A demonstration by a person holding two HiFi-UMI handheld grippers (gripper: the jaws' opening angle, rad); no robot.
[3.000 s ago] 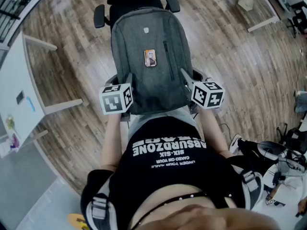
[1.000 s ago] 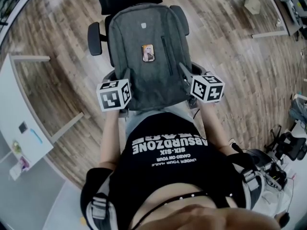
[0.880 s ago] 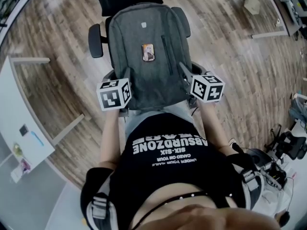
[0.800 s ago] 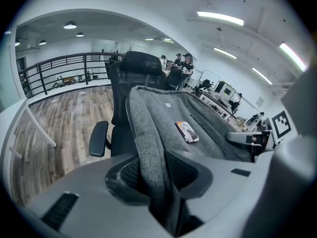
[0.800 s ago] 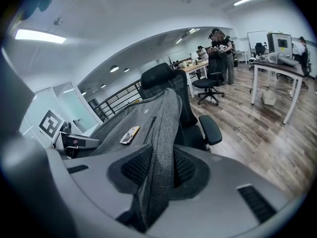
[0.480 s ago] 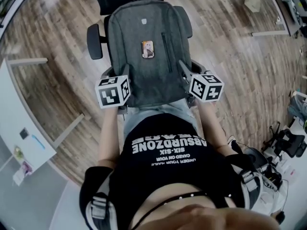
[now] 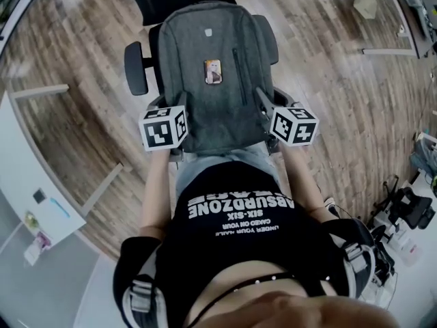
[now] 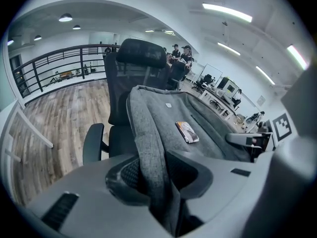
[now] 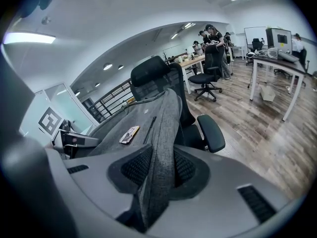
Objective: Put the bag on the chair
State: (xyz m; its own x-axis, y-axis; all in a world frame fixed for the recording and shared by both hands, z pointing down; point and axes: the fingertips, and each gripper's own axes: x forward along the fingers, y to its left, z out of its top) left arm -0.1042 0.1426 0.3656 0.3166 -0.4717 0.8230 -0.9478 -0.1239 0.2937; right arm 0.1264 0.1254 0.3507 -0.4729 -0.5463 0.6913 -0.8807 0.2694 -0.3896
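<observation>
Wooden floor (image 7: 334, 80) below; left gripper (image 8: 154, 176) and right gripper (image 9: 154, 171) each clamp one side of the bag (image 7: 212, 43), lying lengthwise ahead over the chair (image 7: 135, 68)

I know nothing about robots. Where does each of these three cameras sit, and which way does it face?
Head view: on the person's head, facing steeply down at the grey backpack over the black chair; shows torso, forearms, left gripper and right gripper.
Left gripper view: rides the left gripper, facing along its fingers, clamped on the backpack's edge, toward the chair.
Right gripper view: rides the right gripper likewise; its fingers pinch the opposite edge.
Shared: all three show backpack and chair; each gripper view glimpses the other gripper.
</observation>
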